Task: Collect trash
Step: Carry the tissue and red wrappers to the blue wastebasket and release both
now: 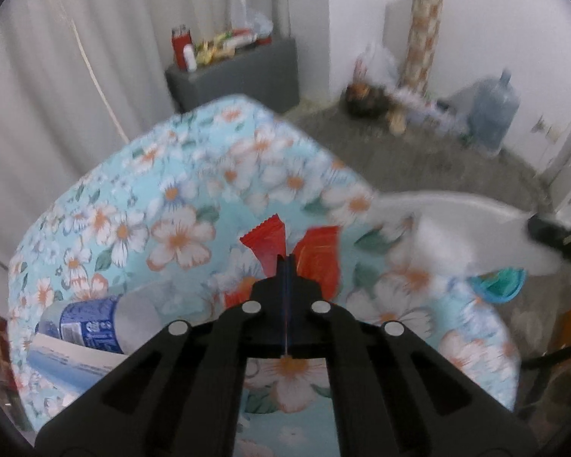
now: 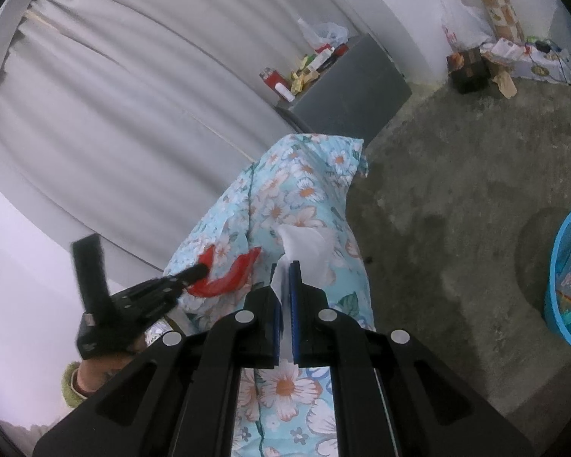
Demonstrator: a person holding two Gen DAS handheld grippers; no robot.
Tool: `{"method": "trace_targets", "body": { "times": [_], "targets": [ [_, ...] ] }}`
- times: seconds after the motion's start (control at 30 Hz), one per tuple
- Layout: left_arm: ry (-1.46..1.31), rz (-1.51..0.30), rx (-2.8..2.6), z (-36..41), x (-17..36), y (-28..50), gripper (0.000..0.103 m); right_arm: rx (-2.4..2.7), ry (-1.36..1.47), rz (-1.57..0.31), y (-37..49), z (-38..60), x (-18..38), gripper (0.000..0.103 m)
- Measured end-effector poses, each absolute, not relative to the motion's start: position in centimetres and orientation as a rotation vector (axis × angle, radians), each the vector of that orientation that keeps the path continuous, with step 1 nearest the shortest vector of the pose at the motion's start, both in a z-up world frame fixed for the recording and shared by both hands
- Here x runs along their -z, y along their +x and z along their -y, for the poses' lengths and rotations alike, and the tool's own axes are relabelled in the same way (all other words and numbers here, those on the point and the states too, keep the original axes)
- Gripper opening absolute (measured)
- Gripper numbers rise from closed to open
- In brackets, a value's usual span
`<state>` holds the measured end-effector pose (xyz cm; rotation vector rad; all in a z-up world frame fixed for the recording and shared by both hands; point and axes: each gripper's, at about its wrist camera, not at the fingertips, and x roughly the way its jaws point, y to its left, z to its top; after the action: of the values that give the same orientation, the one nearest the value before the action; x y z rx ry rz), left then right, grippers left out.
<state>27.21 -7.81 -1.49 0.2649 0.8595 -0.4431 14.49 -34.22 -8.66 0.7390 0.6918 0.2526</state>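
Left tool [image 1: 287,262] is clamped on a red wrapper [image 1: 316,259], jaws fully together with the foil pinched between the tips. Wrapper is crumpled and glossy, fans out either side of the tips, one edge serrated. From the right wrist view it curls in a loose arc off the left tool's tip, clear of the floral cloth [image 2: 304,182] or just brushing it, can't tell which

Right tool [image 2: 285,278] is clamped on a white tissue [image 2: 304,243], which sticks up past the pads and also trails down between them. Soft, creased, no stiffness

Landmark = blue mesh bin [image 2: 569,278] on the concrete floor [image 2: 456,190]. It already has red and orange scraps inside. In the right wrist view the bin sits at the far right edge, well apart from both tools, floor in between. Right tool is nearer the bin; left tool with the wrapper is on the far side of the right tool from it. So the tissue looks like the shorter carry, and the wrapper has to cross over or around the right hand

Not yet collected on the worktop, on the side away from the bin: a plastic bottle [image 1: 91,323] with a blue label, lying on its side, long axis roughly across the left wrist view, and a flat blue-and-white carton [image 1: 68,361] under it

Left wrist view is motion-blurred, so fine contact is unclear
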Motion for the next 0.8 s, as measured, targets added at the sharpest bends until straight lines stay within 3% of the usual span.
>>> {"method": "trace_targets", "body": {
  "times": [0.43,0.8],
  "targets": [
    [0.097,-0.683,0.639,9.0,-7.3,22.7,0.000,-0.130,0.709,-0.552,10.2,38.0,4.1,0.005],
    [0.115,-0.737,0.944,22.6,-6.3,20.7,0.000,0.289,0.742,-0.438,0.5,48.7,3.8,0.005]
  ]
}}
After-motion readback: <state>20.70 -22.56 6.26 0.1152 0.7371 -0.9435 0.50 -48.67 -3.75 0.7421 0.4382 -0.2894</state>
